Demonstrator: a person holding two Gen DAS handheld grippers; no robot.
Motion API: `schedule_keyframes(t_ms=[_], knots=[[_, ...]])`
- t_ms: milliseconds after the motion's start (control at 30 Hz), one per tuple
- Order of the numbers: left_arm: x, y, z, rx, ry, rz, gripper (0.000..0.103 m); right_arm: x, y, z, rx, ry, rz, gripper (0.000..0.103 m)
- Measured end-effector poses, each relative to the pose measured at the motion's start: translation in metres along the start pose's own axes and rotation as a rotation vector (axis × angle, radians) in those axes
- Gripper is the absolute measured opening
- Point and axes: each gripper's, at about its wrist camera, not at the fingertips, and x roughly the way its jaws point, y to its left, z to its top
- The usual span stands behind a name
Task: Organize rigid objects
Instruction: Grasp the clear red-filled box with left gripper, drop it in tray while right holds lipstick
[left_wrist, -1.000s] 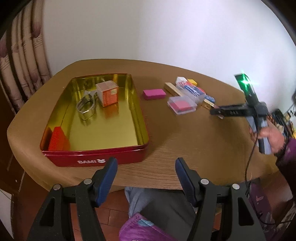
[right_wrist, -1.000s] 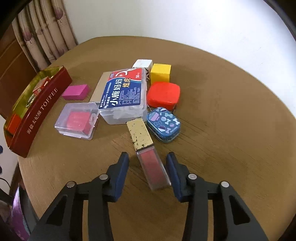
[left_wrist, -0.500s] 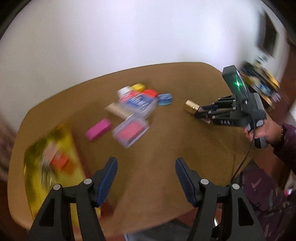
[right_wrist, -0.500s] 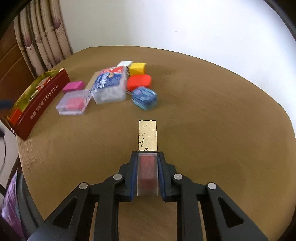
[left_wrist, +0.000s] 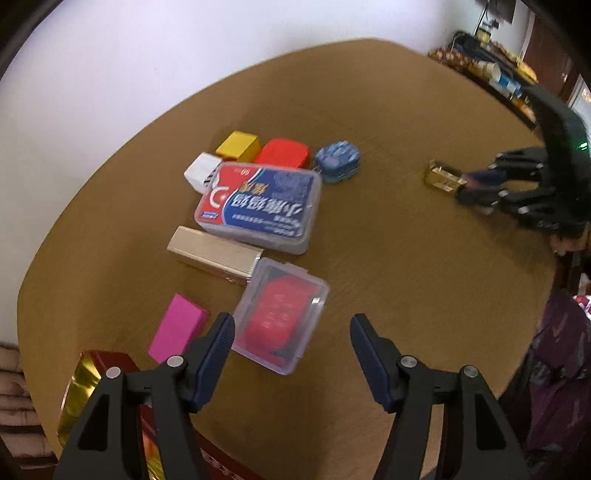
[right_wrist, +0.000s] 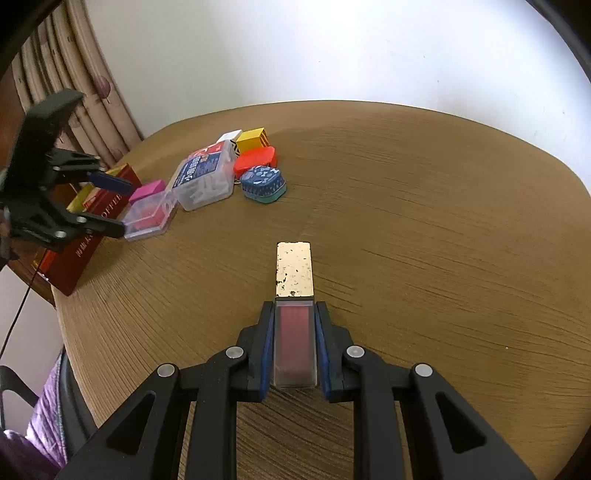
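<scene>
My right gripper is shut on a lip gloss tube with a gold cap and red body, held over the brown table. It also shows in the left wrist view, at the right. My left gripper is open and empty just in front of a clear case with a red insert. In the right wrist view the left gripper hovers by that clear case and the red tin.
On the table lie a pink block, a beige box, a clear floss box with a blue label, a white cube, a yellow cube, a red case and a blue tin. A curtain hangs at left.
My left gripper swung from the tin toward the clear case and moved closer. My right gripper closed on the lip gloss tube and pulled it away from the pile.
</scene>
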Motion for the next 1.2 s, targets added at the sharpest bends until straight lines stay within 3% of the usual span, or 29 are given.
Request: schedule_keyframes(t_ms=[167, 367, 433, 467, 600, 700, 833, 933, 1067, 1200], knots=[[0.020, 0.008, 0.009, 0.032, 0.059, -0.012, 0.067, -0.003, -0.004, -0.002, 0.025, -0.002, 0.029, 0.019], [0.048, 0.019, 0.014, 0.004, 0.115, -0.084, 0.067, -0.003, -0.005, -0.002, 0.033, -0.007, 0.040, 0.019], [0.050, 0.032, 0.013, -0.082, 0.096, -0.134, 0.065, -0.002, -0.005, -0.002, 0.033, -0.010, 0.042, 0.018], [0.048, 0.037, 0.011, -0.120, 0.076, -0.135, 0.059, -0.003, -0.005, -0.004, 0.035, -0.012, 0.042, 0.018], [0.037, 0.034, 0.000, -0.234, 0.037, -0.084, 0.059, -0.004, -0.005, -0.004, 0.035, -0.017, 0.039, 0.018], [0.004, 0.017, -0.017, -0.329, -0.076, -0.064, 0.059, -0.004, -0.005, -0.005, 0.036, -0.019, 0.030, 0.018], [-0.045, 0.013, -0.057, -0.571, -0.185, -0.097, 0.059, -0.005, -0.004, -0.005, 0.027, -0.018, 0.018, 0.018], [-0.080, 0.013, -0.092, -0.728, -0.239, -0.079, 0.059, -0.005, -0.002, -0.005, 0.023, -0.018, 0.008, 0.018], [-0.109, 0.045, -0.146, -0.870, -0.233, 0.010, 0.059, -0.005, 0.001, -0.004, 0.018, -0.017, -0.009, 0.018], [-0.101, 0.088, -0.189, -0.960, -0.165, 0.100, 0.059, -0.004, 0.004, -0.005, 0.010, -0.016, -0.029, 0.018]])
